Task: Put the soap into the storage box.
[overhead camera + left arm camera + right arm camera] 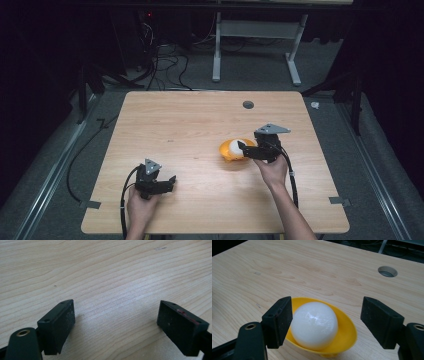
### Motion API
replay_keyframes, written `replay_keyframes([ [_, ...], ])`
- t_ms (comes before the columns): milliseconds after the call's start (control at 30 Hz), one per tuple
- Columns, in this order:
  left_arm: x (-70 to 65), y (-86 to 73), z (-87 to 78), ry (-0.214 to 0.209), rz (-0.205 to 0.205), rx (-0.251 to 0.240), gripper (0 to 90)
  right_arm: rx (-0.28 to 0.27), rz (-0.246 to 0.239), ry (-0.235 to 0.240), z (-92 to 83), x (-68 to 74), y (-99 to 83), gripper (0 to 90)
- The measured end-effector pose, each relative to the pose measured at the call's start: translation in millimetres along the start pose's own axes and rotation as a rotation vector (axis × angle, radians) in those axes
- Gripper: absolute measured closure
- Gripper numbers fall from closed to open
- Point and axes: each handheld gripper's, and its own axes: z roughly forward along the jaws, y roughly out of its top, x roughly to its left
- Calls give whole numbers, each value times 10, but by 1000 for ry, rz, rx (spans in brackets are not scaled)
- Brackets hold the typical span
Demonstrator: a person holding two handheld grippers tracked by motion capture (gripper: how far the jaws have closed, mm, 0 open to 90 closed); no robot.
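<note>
Right gripper (325, 322) has its jaws wide apart w/ a white ball (314, 325) between them, the ball sitting in a shallow yellow dish (348, 333) on the wooden worktop (312, 272), right of centre in the high view. Its left-hand jaw in the right gripper view is just beside the ball; can't tell if touching. Left gripper (116, 327) is well apart from the dish, near the front-left of the worktop, jaws spread over bare wood; a round hole (248, 104) sits nr the far edge.
</note>
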Motion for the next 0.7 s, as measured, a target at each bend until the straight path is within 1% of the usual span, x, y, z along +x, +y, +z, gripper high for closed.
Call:
replay_keyframes([
  [300,0,0,0,0,0,0,153,-22,8,-10,-142,-50,-9,275],
  [400,0,0,0,0,0,0,153,-19,3,-14,-166,-56,-16,278],
  [433,0,0,0,0,0,0,153,-15,-5,-22,-199,-62,-25,280],
  [567,-1,0,1,2,-1,0,154,-20,1,-25,-259,-74,-34,282],
  [600,0,0,1,3,-1,0,155,-34,2,-29,-311,-85,-40,284],
  [633,0,0,1,3,-1,0,155,-34,2,-29,-311,-85,-40,284],
  [700,0,0,1,3,-1,0,155,-49,6,-32,-376,-98,-63,289],
])
